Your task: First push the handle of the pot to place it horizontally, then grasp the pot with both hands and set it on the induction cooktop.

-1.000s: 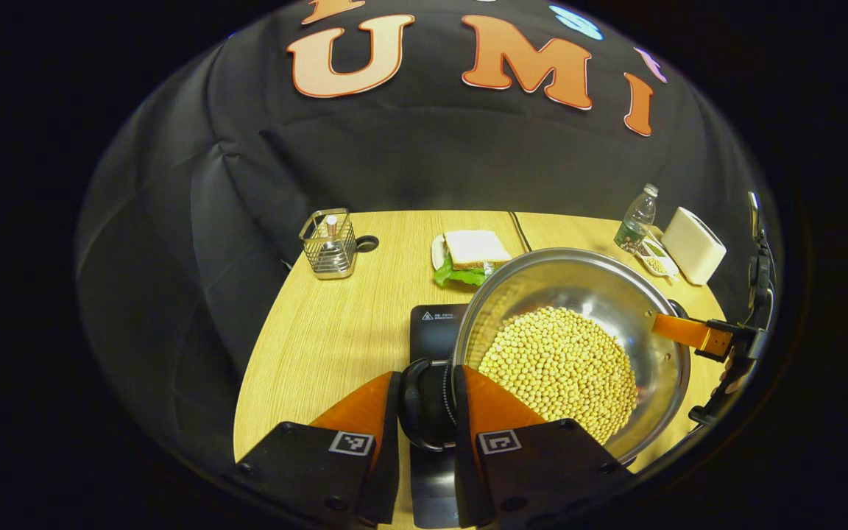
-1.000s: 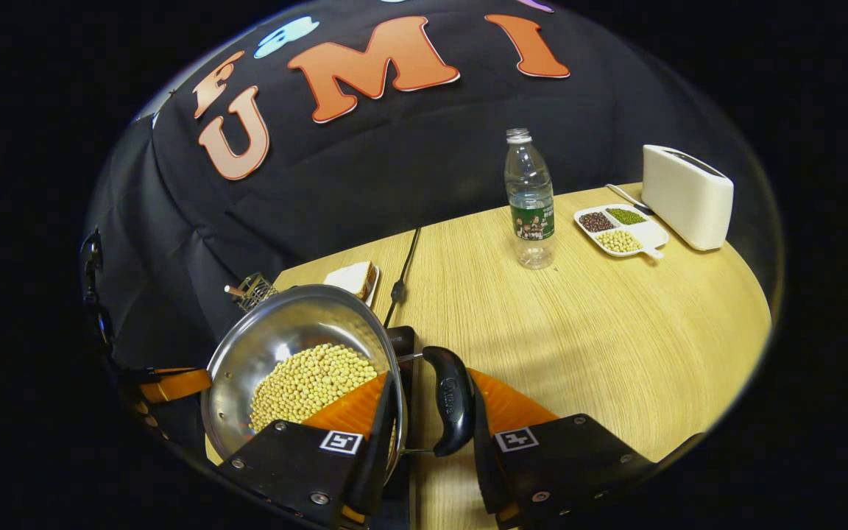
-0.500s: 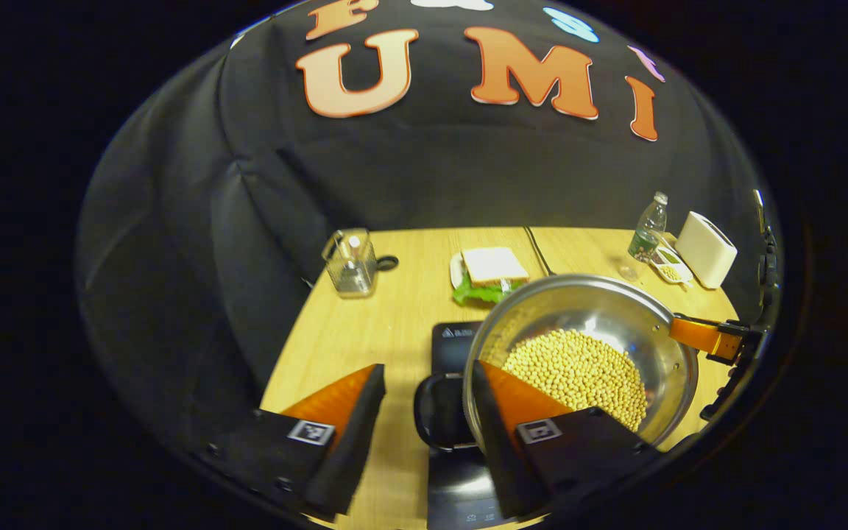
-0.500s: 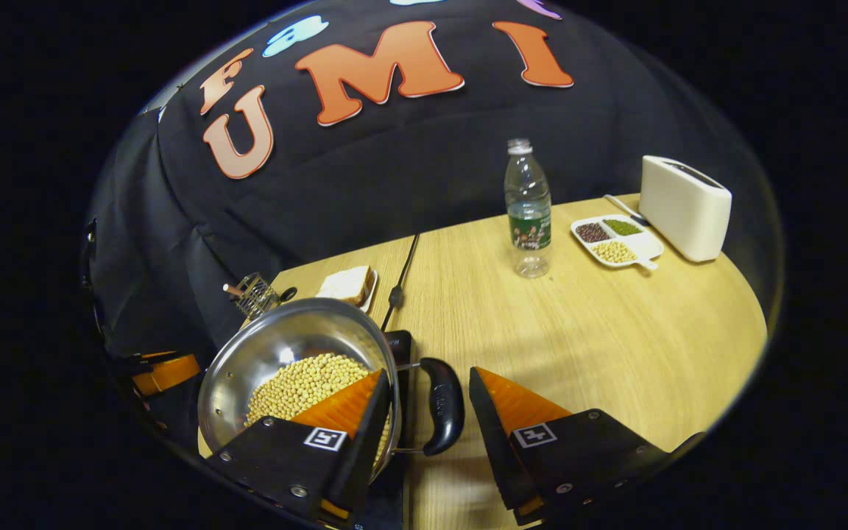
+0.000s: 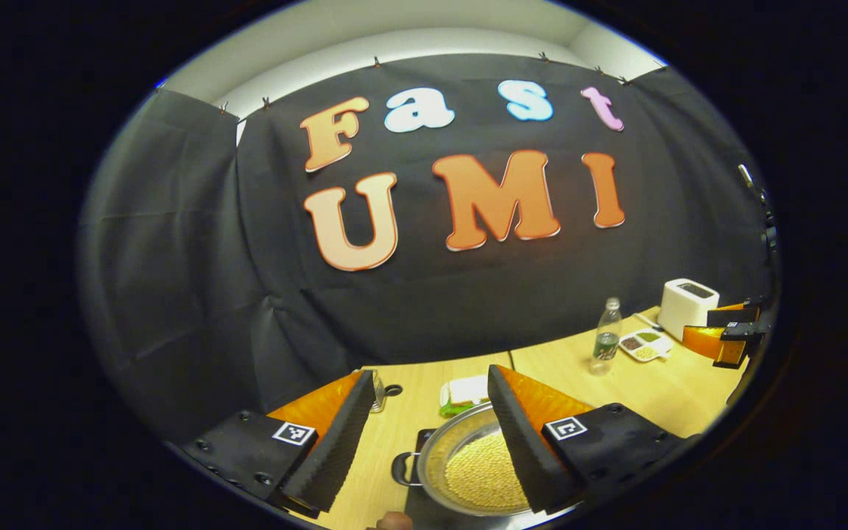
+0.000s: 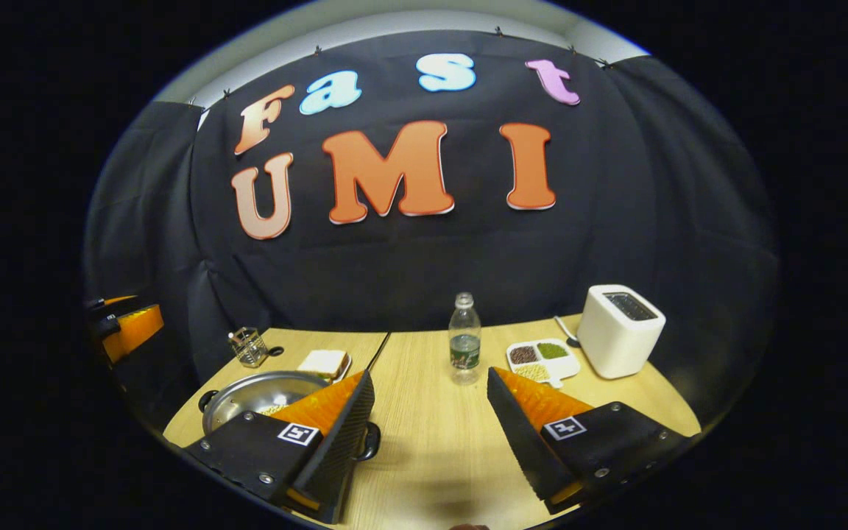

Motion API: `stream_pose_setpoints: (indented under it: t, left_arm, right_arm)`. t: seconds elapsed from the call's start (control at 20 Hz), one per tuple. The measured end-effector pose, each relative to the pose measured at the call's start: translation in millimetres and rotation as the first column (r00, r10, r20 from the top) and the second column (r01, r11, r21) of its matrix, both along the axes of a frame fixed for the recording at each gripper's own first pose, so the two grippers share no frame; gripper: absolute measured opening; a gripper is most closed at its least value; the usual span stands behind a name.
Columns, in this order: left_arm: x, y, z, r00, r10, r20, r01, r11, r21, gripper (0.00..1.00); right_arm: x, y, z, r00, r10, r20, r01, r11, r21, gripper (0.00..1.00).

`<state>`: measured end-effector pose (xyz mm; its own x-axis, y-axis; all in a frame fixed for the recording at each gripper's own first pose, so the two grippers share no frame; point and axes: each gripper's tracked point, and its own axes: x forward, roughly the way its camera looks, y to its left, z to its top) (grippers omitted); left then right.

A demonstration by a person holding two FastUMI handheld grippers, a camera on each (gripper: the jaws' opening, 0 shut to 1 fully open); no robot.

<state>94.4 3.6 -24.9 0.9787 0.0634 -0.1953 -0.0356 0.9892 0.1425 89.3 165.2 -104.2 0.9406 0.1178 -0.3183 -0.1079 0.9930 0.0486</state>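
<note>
Pot point(image 5: 468, 471) of soybeans sits on induction cooktop point(image 5: 418, 442); left gripper point(image 5: 428, 434) and right gripper point(image 6: 430, 427) both released, raised above table point(image 6: 439, 456). No legible labels.

Steel pot point(image 5: 468, 471) of yellow beans — upright on the black induction cooktop point(image 5: 418, 508).

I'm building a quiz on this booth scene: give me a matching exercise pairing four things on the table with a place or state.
Things:
1. pot
2. water bottle
3. toaster
4. divided dish

Descriptions:
A. white box at the table's far right
B. holds yellow beans
C. three kinds of beans, beside the toaster
D. stands upright, clear

Pairs: 1-B, 2-D, 3-A, 4-C
</note>
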Motion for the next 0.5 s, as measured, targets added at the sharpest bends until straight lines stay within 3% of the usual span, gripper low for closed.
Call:
stream_pose_setpoints:
  t: [0.25,0.4,0.45,0.5]
  left_arm:
    - [-10,-61,75,0.990,-0.017,0.138,0.029,0.996,-0.079,0.98]
    - [-19,-105,108,0.981,-0.065,0.185,0.090,0.987,-0.132,0.98]
    - [-23,-118,118,0.978,-0.080,0.194,0.111,0.982,-0.154,0.93]
    - [-28,-128,130,0.975,-0.088,0.203,0.126,0.975,-0.183,1.00]
  right_arm:
    - [-21,-77,91,0.982,-0.070,0.174,0.075,0.997,-0.021,0.95]
    - [-37,-119,131,0.965,-0.111,0.236,0.118,0.993,-0.013,0.95]
    - [-42,-131,143,0.959,-0.125,0.256,0.132,0.991,-0.010,0.95]
    - [-48,-144,155,0.952,-0.137,0.274,0.145,0.989,-0.007,1.00]
